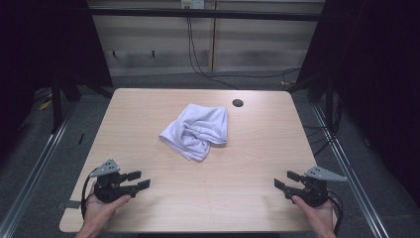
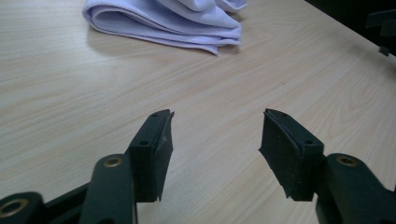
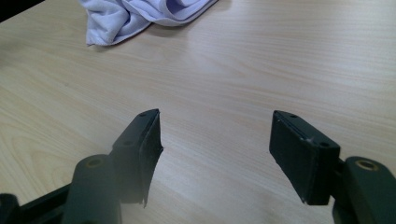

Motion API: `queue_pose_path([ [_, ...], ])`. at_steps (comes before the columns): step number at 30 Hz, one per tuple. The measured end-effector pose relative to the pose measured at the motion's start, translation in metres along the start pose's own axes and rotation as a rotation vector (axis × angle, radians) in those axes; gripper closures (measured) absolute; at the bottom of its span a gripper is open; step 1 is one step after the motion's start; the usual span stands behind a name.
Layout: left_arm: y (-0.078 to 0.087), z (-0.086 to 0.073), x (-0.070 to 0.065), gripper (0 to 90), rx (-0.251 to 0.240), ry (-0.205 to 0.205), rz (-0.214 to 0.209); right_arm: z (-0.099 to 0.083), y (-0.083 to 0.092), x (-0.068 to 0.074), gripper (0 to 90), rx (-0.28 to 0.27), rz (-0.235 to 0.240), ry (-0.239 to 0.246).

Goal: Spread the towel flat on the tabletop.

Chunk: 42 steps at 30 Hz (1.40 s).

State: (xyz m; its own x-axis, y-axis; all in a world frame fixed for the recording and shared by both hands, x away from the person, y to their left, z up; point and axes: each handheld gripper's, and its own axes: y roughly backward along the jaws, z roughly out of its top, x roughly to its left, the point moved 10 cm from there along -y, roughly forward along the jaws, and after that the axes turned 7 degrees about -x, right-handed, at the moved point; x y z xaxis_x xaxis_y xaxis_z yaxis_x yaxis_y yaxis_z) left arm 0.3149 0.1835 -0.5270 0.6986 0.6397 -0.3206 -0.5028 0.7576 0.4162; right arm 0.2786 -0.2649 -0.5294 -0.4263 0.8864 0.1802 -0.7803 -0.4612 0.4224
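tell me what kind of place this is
Most likely a lab or recording workspace, not a home: a bare wooden table stands between dark curtains, loose cables trail down the back wall, and metal rails run along the floor. A crumpled white towel lies on it.

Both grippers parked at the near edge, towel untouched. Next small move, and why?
Probably bring both grippers forward toward the towel. It lies crumpled mid-table, apart from the left gripper and right gripper. Both sit near the front corners with jaws open and nothing between them, so closing the gap comes before any grasp.
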Motion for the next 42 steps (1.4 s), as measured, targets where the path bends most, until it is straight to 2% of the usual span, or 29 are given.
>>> queue_pose_path([
  [1, 0.000, 0.000, 0.000, 50.2, 0.000, 0.000, 0.000, 0.000, 0.000, 0.000, 34.2, 0.000, 0.000, 0.000],
  [2, -0.004, 0.002, -0.003, 50.0, 0.009, 0.027, -0.029, 0.000, 0.000, 0.002, 34.2, 0.004, 0.023, 0.002],
  [5, -0.008, 0.005, -0.007, 51.0, 0.016, 0.026, -0.042, -0.003, -0.001, 0.005, 34.3, 0.025, 0.044, 0.006],
  [9, -0.015, 0.013, -0.016, 46.3, 0.018, -0.032, -0.032, -0.007, -0.003, 0.009, 34.4, 0.051, 0.068, 0.008],
  [12, -0.030, 0.026, -0.012, 40.6, 0.026, -0.074, -0.005, -0.005, -0.002, 0.016, 35.5, 0.050, 0.096, 0.009],
  [15, -0.039, 0.034, -0.009, 41.8, 0.022, -0.081, -0.009, -0.006, -0.003, 0.021, 34.6, 0.059, 0.112, 0.022],
  [16, -0.048, 0.043, -0.007, 44.9, 0.017, -0.099, -0.025, -0.004, -0.002, 0.027, 34.5, 0.054, 0.122, 0.039],
  [17, -0.048, 0.043, -0.007, 47.9, 0.017, -0.099, -0.025, -0.004, -0.002, 0.027, 34.5, 0.054, 0.122, 0.039],
  [18, -0.061, 0.052, 0.000, 49.3, 0.021, -0.114, -0.013, -0.004, -0.003, 0.030, 34.2, 0.061, 0.131, 0.054],
  [19, -0.061, 0.052, 0.000, 50.6, 0.021, -0.114, -0.013, -0.004, -0.003, 0.030, 34.2, 0.061, 0.131, 0.054],
  [20, -0.075, 0.061, 0.009, 52.7, 0.009, -0.107, -0.006, -0.006, -0.003, 0.031, 33.8, 0.070, 0.133, 0.053],
  [21, -0.075, 0.061, 0.009, 53.7, 0.009, -0.107, -0.006, -0.006, -0.003, 0.031, 33.8, 0.070, 0.133, 0.053],
  [22, -0.090, 0.070, 0.017, 53.9, -0.005, -0.085, -0.006, -0.007, -0.004, 0.031, 33.6, 0.075, 0.140, 0.058],
  [23, -0.090, 0.070, 0.017, 53.7, -0.005, -0.085, -0.006, -0.007, -0.004, 0.031, 33.6, 0.075, 0.140, 0.058],
  [24, -0.104, 0.077, 0.025, 52.4, -0.004, -0.077, 0.000, -0.008, -0.005, 0.030, 33.4, 0.080, 0.144, 0.052],
  [25, -0.104, 0.077, 0.025, 50.8, -0.004, -0.077, 0.000, -0.008, -0.005, 0.030, 33.4, 0.080, 0.144, 0.052],
  [26, -0.119, 0.081, 0.033, 48.6, -0.001, -0.065, 0.014, -0.009, -0.006, 0.029, 33.4, 0.085, 0.146, 0.054],
  [27, -0.119, 0.081, 0.033, 44.6, -0.001, -0.065, 0.014, -0.009, -0.006, 0.029, 33.4, 0.085, 0.146, 0.054],
  [28, -0.128, 0.081, 0.038, 39.9, 0.022, -0.062, 0.030, -0.010, -0.007, 0.027, 33.4, 0.093, 0.136, 0.053],
  [29, -0.137, 0.082, 0.043, 39.9, 0.049, -0.068, 0.056, -0.010, -0.007, 0.027, 33.4, 0.093, 0.136, 0.053],
  [30, -0.152, 0.085, 0.050, 30.8, 0.066, -0.032, 0.061, -0.014, -0.008, 0.026, 32.9, 0.114, 0.128, 0.059],
  [31, -0.158, 0.085, 0.051, 32.0, 0.068, -0.019, 0.056, -0.014, -0.008, 0.027, 32.7, 0.115, 0.132, 0.059],
  [33, -0.164, 0.084, 0.052, 41.1, 0.080, -0.023, 0.060, -0.014, -0.007, 0.028, 32.6, 0.110, 0.138, 0.057],
  [34, -0.168, 0.081, 0.051, 41.1, 0.096, -0.037, 0.054, -0.013, -0.006, 0.029, 32.3, 0.109, 0.140, 0.054],
  [35, -0.171, 0.074, 0.051, 53.4, 0.127, -0.056, 0.066, -0.013, -0.006, 0.030, 32.1, 0.108, 0.150, 0.057],
  [36, -0.176, 0.061, 0.052, 65.8, 0.168, -0.108, 0.101, -0.015, -0.006, 0.032, 31.9, 0.117, 0.156, 0.064],
  [37, -0.176, 0.061, 0.052, 67.4, 0.168, -0.108, 0.101, -0.015, -0.006, 0.032, 31.9, 0.117, 0.156, 0.064],
  [38, -0.171, 0.059, 0.051, 70.6, 0.156, -0.086, 0.091, -0.016, -0.007, 0.032, 31.8, 0.123, 0.159, 0.069],
  [42, -0.158, 0.050, 0.045, 73.5, 0.183, -0.103, 0.075, -0.019, -0.009, 0.031, 31.7, 0.141, 0.145, 0.078],
])
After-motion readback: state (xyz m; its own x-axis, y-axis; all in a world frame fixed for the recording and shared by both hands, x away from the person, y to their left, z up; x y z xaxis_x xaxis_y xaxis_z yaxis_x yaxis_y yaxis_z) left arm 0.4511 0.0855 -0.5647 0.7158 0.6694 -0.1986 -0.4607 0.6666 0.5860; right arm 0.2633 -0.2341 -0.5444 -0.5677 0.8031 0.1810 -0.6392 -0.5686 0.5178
